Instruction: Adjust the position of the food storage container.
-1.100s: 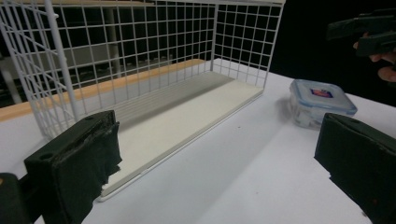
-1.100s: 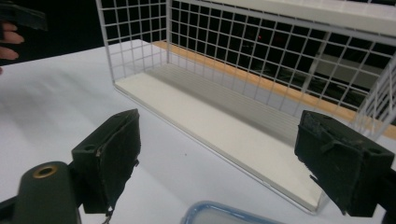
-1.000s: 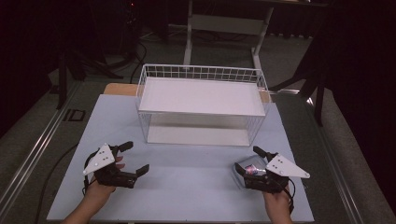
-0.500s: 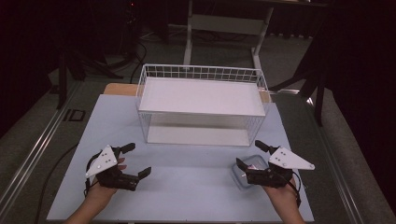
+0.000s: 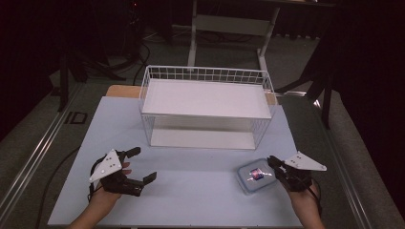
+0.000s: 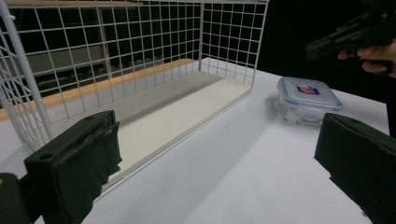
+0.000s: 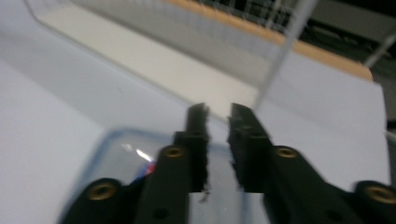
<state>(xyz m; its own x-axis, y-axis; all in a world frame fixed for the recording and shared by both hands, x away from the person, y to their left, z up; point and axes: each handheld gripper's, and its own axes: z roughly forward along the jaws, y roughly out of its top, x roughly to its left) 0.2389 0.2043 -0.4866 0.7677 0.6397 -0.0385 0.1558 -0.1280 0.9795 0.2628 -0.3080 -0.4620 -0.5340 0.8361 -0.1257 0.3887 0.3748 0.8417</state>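
Box at 4 o'clock on table, front of rack. Right gripper above lid, jaws just closing, nothing between; likely pressing lid. Left gripper spread, idle at 8 o'clock.

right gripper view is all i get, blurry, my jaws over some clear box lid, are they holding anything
Observer: No. In the high view the right gripper sits at the edge of the clear square plastic container, its jaws nearly together after just closing, with nothing between them.
Operator: is the lid on
Observer: Yes. The left gripper view shows the blue-rimmed lid with a red and blue label seated flat on the container.
Operator: where's the other hand
Observer: The left gripper rests open on the pale blue table, well apart from the container, in front of the white wire basket shelf.
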